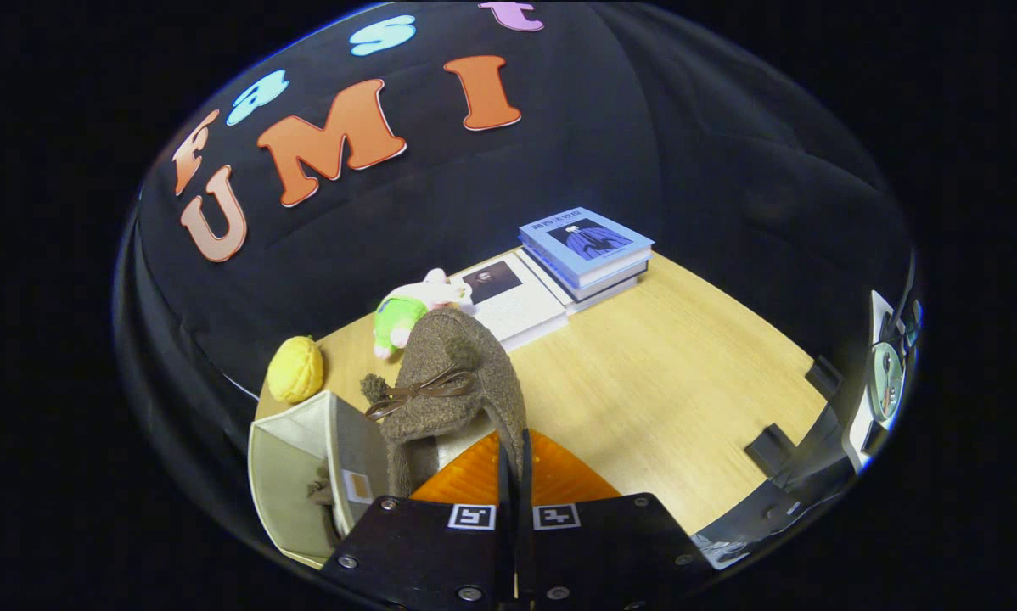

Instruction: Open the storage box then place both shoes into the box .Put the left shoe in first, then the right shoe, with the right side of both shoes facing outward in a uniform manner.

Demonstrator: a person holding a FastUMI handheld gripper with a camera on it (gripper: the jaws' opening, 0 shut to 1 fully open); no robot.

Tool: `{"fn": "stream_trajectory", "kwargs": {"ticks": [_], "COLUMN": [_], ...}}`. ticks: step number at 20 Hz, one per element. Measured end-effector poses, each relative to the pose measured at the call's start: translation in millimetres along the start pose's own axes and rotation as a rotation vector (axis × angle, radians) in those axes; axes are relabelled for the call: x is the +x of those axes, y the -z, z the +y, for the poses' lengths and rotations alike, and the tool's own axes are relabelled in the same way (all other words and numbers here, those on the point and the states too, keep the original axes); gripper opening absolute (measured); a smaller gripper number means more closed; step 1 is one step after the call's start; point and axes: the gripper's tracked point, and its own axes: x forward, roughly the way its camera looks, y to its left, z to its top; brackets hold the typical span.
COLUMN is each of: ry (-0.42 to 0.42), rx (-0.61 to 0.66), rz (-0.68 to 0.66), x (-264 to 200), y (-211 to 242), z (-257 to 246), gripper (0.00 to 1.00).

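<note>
Shoe: we see the brown shoe (pixel 453 378) raised above the desk (pixel 670 399), its long axis running away from the fingers, bow on top.
Hand-held gripper: our hand-held gripper (pixel 515 462) is closed, pinching the shoe's rim.
Storage box: the open storage box (pixel 292 462), just beside, holds something brown.

You see a shoe (pixel 453 373) of rough, fuzzy matt cloth, a bench (pixel 670 382) of smooth pale wood grain, and glossy paper covers on the books (pixel 585 246).
</note>
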Motion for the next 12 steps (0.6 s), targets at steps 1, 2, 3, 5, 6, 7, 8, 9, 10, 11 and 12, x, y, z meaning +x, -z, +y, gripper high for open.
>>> {"fn": "stream_trajectory", "kwargs": {"ticks": [1,2,3,5,6,7,8,9,10,11,12], "ry": [-0.016,-0.027,-0.039,-0.064,-0.077,-0.093,-0.105,-0.116,-0.121,-0.129,-0.134], "rx": [0.002,0.001,-0.004,-0.006,0.001,0.002,0.004,0.003,0.0,-0.006,-0.014], "rz": [-0.001,0.0,-0.002,0.0,0.0,0.001,0.006,0.014,0.024,0.035,0.043], "x": [-5,-10,-15,-23,-27,-30,-32,-33,-33,-33,-33], "y": [1,3,4,11,13,18,23,28,34,41,47], "z": [16,30,44,70,82,96,106,115,123,131,136], "gripper": [0.02,0.02,0.02,0.02,0.02,0.02,0.02,0.02,0.02,0.02,0.02]}}
